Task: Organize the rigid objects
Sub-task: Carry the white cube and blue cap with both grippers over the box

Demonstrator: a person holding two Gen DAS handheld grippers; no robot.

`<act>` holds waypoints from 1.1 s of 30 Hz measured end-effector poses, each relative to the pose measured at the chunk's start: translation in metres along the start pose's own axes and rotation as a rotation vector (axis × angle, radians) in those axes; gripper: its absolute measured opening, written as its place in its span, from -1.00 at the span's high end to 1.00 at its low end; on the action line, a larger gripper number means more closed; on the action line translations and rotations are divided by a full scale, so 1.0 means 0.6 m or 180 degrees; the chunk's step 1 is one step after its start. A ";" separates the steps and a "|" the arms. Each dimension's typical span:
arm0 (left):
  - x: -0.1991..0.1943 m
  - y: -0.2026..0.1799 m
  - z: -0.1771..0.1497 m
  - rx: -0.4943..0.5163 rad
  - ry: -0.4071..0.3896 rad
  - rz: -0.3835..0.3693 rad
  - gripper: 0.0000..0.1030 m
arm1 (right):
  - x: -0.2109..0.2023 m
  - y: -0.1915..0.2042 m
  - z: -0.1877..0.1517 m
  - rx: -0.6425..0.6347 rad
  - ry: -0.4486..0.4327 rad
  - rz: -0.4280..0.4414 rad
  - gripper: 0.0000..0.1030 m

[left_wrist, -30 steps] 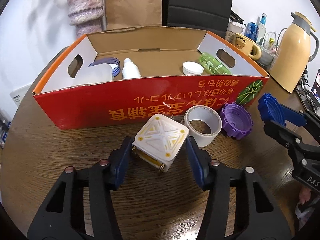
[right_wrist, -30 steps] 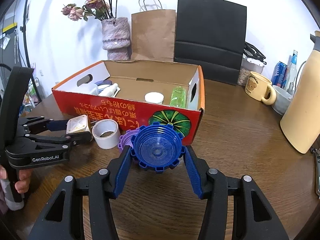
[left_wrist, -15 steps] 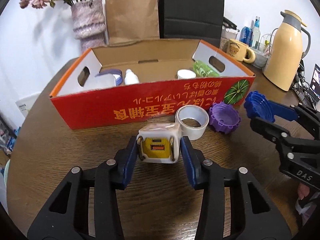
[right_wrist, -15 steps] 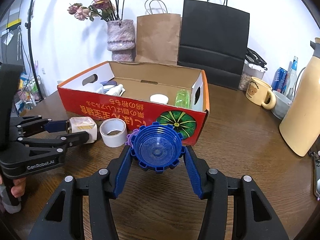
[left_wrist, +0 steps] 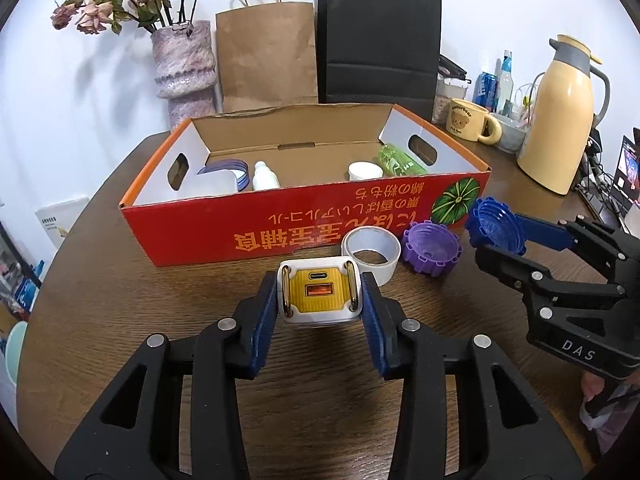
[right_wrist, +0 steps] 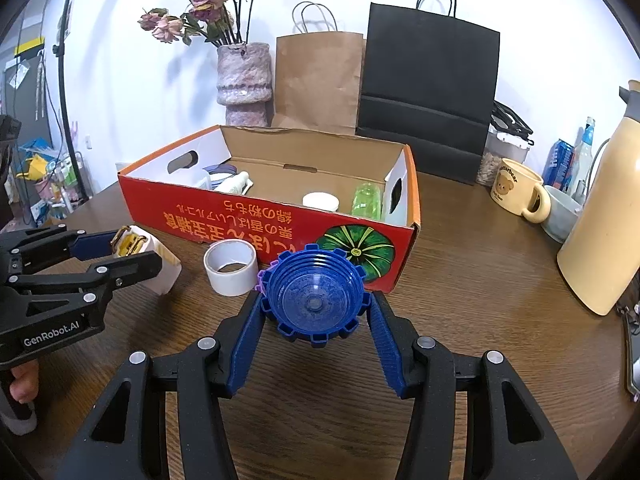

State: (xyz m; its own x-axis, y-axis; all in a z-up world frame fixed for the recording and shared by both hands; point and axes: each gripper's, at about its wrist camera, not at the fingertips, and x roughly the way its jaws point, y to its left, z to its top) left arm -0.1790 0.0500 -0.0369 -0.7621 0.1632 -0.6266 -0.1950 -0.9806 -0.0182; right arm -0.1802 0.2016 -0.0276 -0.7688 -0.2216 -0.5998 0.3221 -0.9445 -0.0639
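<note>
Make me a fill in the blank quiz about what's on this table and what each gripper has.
1. The left gripper has a white and ____ charger cube between its closing jaws.
2. The right gripper is shut on a ____ ridged cap.
3. The roll of tape lies between the charger cube and the ____ cap.
4. The pumpkin picture is printed on the ____ cardboard box.

Missing words: yellow; blue; purple; red

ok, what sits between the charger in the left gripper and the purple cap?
The tape roll, on the table just in front of the red box. Left wrist view shows it between charger and purple cap.
</note>
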 end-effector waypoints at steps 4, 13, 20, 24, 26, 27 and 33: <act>-0.015 0.003 0.004 -0.0048 -0.0097 0.0030 0.31 | -0.006 0.007 -0.001 -0.0014 -0.0039 0.0011 -0.11; -0.028 0.010 0.016 -0.0148 -0.0210 0.0147 0.31 | -0.012 0.016 0.006 -0.0028 -0.0103 0.0028 -0.11; -0.043 0.018 0.040 -0.0230 -0.0319 0.0171 0.31 | -0.009 0.020 0.021 0.0023 -0.0115 0.0124 -0.11; -0.046 0.023 0.057 -0.0247 -0.0357 0.0194 0.31 | -0.008 0.021 0.036 0.0036 -0.0143 0.0143 -0.11; -0.047 0.024 0.066 -0.0245 -0.0381 0.0205 0.31 | -0.009 0.021 0.044 0.0037 -0.0165 0.0135 -0.11; -0.047 0.024 0.071 -0.0244 -0.0396 0.0218 0.31 | -0.009 0.021 0.048 0.0036 -0.0176 0.0130 -0.11; -0.041 0.032 0.094 -0.0298 -0.0446 0.0249 0.31 | -0.005 0.021 0.073 0.0036 -0.0234 0.0108 -0.11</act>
State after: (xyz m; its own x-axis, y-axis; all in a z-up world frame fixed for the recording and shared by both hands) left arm -0.1989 0.0336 0.0224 -0.8525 0.0931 -0.5143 -0.0784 -0.9956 -0.0503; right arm -0.1980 0.1794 0.0085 -0.7962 -0.2704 -0.5413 0.3429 -0.9387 -0.0353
